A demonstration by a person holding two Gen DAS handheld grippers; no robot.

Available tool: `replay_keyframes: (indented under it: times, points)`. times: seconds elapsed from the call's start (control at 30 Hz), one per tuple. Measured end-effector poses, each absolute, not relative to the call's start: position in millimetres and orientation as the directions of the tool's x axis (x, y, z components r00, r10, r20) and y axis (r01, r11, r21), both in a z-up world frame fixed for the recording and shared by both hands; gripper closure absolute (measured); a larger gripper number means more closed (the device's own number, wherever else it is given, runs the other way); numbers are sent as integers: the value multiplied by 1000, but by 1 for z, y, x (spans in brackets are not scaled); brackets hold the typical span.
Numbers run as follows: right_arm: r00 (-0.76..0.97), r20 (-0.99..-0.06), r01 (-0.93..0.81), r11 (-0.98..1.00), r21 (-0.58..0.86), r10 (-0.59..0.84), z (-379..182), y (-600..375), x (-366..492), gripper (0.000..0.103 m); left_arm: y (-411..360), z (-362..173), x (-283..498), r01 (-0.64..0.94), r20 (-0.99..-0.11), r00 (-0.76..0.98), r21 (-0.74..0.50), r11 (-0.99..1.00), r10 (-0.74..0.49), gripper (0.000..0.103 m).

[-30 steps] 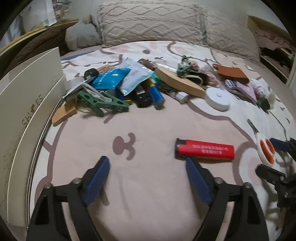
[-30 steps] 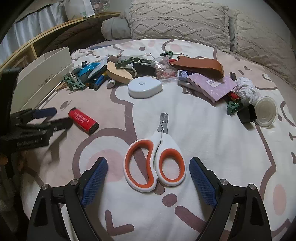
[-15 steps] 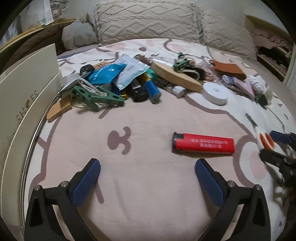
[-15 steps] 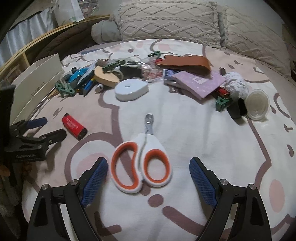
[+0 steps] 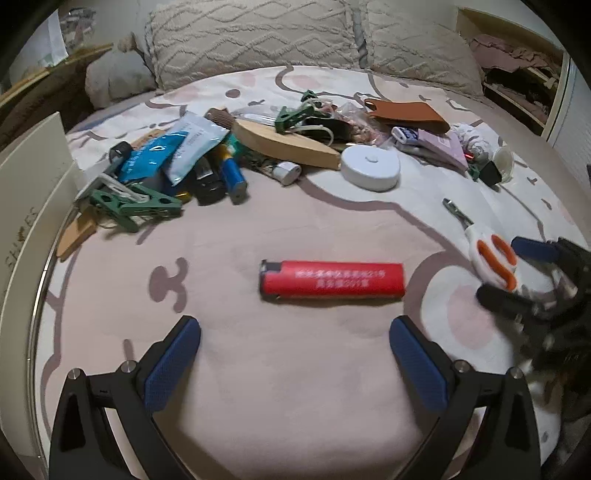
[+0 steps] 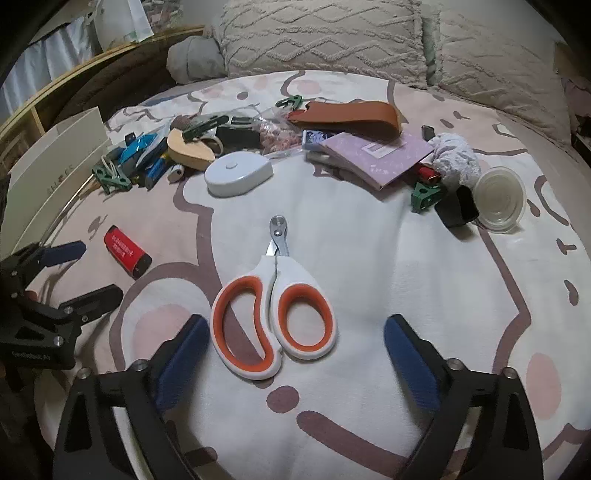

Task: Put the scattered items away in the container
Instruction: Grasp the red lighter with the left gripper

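Left gripper stands wide apart just short of the red lighter on the bedspread; right gripper (jaws opening) flanks the untouched orange-handled scissors.

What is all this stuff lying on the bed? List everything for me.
lighter: one, red, lying alone ahead of the left hand-held gripper
scissors: one, white with orange handles, between the right jaws, untouched
round case: one, white, mid-bed
notebook: one, lilac, behind the scissors
leather pouch: one, brown, near the pillows
clear lid: one, far right
clips: several, green, scattered
box: one, cream, left edge
pillows: two, beige, at the head
left hand-held gripper: blue pads, open
right hand-held gripper: blue pads, opening
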State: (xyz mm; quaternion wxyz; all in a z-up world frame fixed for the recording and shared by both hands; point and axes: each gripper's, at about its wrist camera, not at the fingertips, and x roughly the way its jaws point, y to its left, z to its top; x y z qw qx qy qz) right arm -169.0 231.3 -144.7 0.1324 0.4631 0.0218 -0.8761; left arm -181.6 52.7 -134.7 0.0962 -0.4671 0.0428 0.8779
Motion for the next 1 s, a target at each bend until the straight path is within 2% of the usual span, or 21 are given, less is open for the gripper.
replay_keyframes:
  times: [0.1,0.37,0.57,0.7,0.87,1.0]
  points:
    - [-530,-825,259,-964,66,-199,-147,228,-169,0,64,-133,-186,-230,-836,-517,-73,-971,185,0]
    - [-530,-820,256,-963,89,-216,-146,232,-169,0,83,-137,-197,-202,-834,-536,-24,-979,131,0]
    - [-529,-821,261,-962,85,-216,-146,231,-167,0,74,-139,-196,-167,-814,-562,-62,-984,147,0]
    - [-528,-816,270,-957,102,-236,-145,235,-163,0,70,-137,-194,-144,-800,-583,-67,-987,139,10]
    - [-523,-831,276,-960,45,-189,-147,226,-164,0,64,-136,-193,-123,-790,-597,-83,-989,141,21]
    - [-520,-833,276,-960,47,-190,-148,227,-164,0,64,-136,-191,-123,-782,-608,-78,-989,138,22]
